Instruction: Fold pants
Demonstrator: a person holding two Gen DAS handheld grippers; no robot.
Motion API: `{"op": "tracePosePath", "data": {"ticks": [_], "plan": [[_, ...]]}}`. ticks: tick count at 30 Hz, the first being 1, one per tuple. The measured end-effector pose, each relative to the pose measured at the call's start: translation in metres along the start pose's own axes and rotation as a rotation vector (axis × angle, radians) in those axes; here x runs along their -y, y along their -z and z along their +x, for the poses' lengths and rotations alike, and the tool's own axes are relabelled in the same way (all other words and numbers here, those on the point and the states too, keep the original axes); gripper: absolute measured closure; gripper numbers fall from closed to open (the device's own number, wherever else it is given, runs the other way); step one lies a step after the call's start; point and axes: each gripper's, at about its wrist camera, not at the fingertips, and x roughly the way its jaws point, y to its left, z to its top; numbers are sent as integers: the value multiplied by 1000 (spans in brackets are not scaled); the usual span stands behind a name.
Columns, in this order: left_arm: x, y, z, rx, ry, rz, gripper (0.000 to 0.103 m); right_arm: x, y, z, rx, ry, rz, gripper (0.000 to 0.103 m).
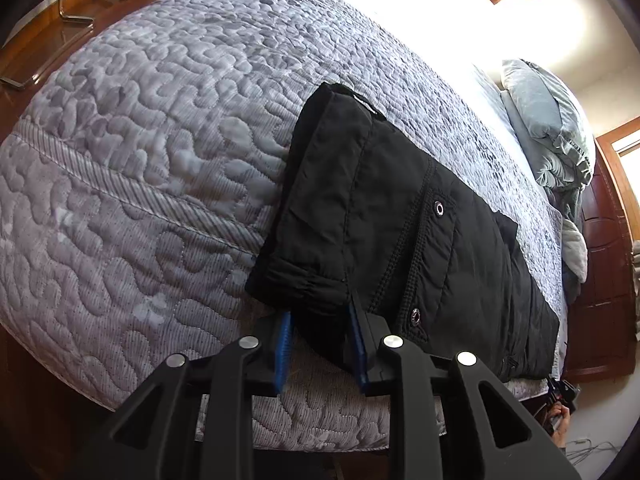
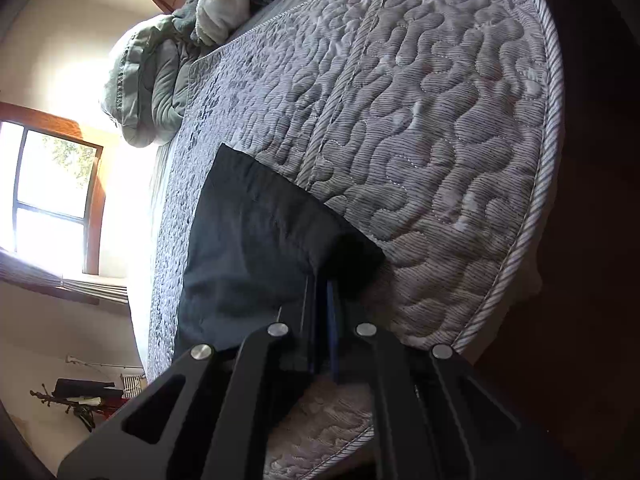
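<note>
Pants: we see the black pants (image 1: pixel 400 220) lying flat along the near edge of the bed (image 1: pixel 160 120), laid lengthwise on the grey quilted cover, with the waistband end toward our left side and the leg end (image 2: pixel 256 236) toward our right.

Left gripper: our left gripper (image 1: pixel 322 344) is narrowed onto the waistband corner, with dark cloth bunched between its blue pads (image 1: pixel 285 332); we read this as a pinch on the fabric.

Right gripper: our right gripper (image 2: pixel 326 308) is pressed together at the far corner of the leg end, and the dark cloth runs into the closed tips, so we judge it has the hem corner, though shadow hides how much cloth it took.

Stage: both ends look gripped and the fold itself is not yet made, as we judge it.

Risk, thin bite: the right tips seem to hold only the very corner, so a quick lift could pull the slick cloth free.

Risk, one layer: either grip may have caught just the top layer, leaving the under layer to sag and spoil the fold.

Risk, edge: the pants sit close to the mattress edge (image 2: pixel 516 252), so a dropped end could slide off.

Risk, uneven lift: raising one hand ahead of the other would skew the crease.
</note>
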Motion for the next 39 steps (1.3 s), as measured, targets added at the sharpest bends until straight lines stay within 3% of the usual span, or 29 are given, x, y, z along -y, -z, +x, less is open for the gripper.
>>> {"op": "tracePosePath", "data": {"ticks": [3,4,5,6,7,9,16,22,31,39], "plan": [[1,2,2,10,-10,18,74,6,-3,-3,-14,-42,17,87],[3,4,-1,24,-14,24,73,8,-3,-10,5,-43,18,69],[5,5,-4,38,-14,31,62,10,-4,-18,28,-45,21,60],[8,8,-9,60,-11,37,42,11,-5,-24,35,-56,25,54],[10,9,-16,92,-10,44,27,14,-5,-28,31,-68,32,54],[13,13,-26,137,-2,54,21,19,-5,-31,21,-91,46,54],[13,17,-24,121,0,15,16,23,3,-19,-9,-162,59,47],[15,20,-17,108,-21,6,15,21,5,-5,-23,-167,68,44],[15,21,-12,111,-47,-13,14,28,1,-1,-17,-203,90,40],[20,27,0,96,-47,-18,14,38,2,14,15,-292,143,40]]}}
